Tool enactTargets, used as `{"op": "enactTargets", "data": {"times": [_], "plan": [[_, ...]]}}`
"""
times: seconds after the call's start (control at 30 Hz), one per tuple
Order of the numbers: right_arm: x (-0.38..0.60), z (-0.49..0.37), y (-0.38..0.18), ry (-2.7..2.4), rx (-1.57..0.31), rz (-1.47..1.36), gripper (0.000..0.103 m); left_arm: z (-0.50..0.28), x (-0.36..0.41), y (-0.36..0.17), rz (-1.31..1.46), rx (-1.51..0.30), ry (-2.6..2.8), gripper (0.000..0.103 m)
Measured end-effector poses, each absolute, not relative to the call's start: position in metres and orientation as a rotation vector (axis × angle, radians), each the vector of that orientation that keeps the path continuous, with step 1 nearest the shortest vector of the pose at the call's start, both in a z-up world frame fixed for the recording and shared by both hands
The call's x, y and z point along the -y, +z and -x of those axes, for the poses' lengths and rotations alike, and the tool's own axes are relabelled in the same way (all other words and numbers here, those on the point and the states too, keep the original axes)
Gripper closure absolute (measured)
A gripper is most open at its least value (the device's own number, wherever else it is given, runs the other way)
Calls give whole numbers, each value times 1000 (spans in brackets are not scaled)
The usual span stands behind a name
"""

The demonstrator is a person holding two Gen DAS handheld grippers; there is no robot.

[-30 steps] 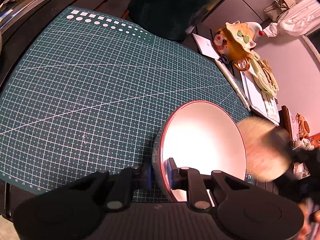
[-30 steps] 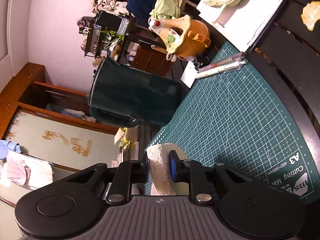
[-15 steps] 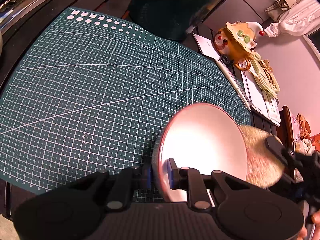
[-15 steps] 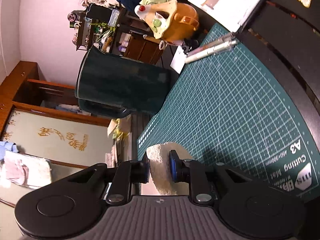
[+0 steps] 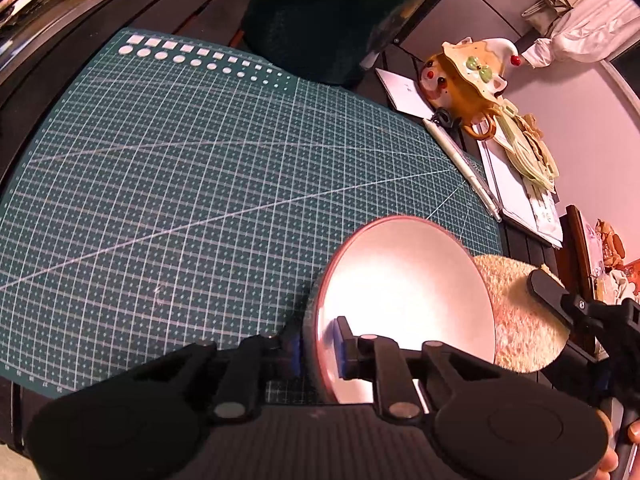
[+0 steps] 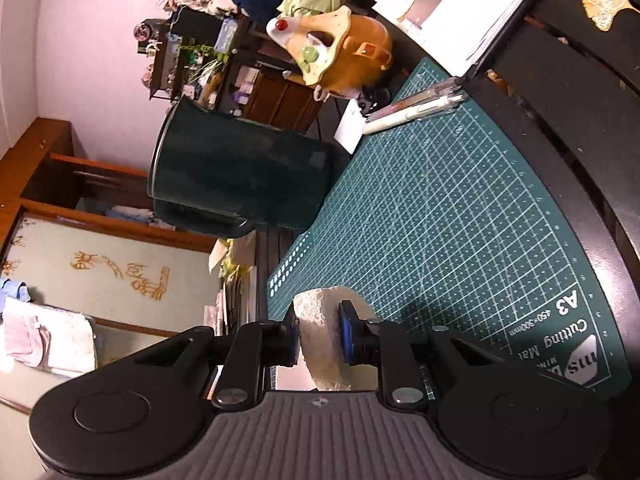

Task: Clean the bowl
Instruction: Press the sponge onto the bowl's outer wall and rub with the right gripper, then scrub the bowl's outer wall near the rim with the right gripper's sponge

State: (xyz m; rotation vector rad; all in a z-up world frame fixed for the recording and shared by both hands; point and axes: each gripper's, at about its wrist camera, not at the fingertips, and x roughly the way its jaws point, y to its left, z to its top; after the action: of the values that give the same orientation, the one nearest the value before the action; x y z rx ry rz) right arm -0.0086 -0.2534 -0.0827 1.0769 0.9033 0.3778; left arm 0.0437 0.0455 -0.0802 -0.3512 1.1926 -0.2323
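Observation:
A white bowl [image 5: 404, 292] with a reddish rim is held tilted on its side above the green cutting mat [image 5: 180, 180]. My left gripper [image 5: 318, 344] is shut on its near rim, one pad inside and one outside, and the jaws are closing tight. A beige sponge [image 5: 520, 320] sits just past the bowl's right rim, against its outer side. One black finger [image 5: 548, 292] of my right gripper lies across the sponge. In the right wrist view my right gripper [image 6: 319, 334] is shut on the sponge [image 6: 320, 316].
A tall dark green container [image 5: 312, 20] stands at the mat's far edge. Pens [image 5: 464, 168], papers [image 5: 516, 184] and an orange toy [image 5: 468, 80] lie along the mat's right side. A person's fingertips [image 5: 628, 440] show at the bottom right.
The sponge has slid from in front of the bowl's right rim to behind it, on the outer side. The bowl has tipped slightly. The right wrist view has swung a little.

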Motion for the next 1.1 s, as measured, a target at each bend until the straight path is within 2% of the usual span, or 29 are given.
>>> {"op": "enactTargets", "data": {"times": [0.23, 0.37, 0.63, 0.87, 1.1], "plan": [[247, 15, -79, 397, -938, -1040, 83, -58, -51, -80, 387, -1140, -240, 85], [246, 17, -76, 401, -950, -1013, 83, -56, -49, -70, 331, -1138, -225, 89], [246, 17, -76, 409, -953, -1017, 83, -39, -48, -64, 375, -1242, -192, 87], [242, 21, -70, 418, -946, -974, 83, -38, -40, -70, 347, -1220, -175, 87], [249, 16, -64, 406, -842, -1013, 83, -50, -44, -75, 404, -1229, -195, 86]]}}
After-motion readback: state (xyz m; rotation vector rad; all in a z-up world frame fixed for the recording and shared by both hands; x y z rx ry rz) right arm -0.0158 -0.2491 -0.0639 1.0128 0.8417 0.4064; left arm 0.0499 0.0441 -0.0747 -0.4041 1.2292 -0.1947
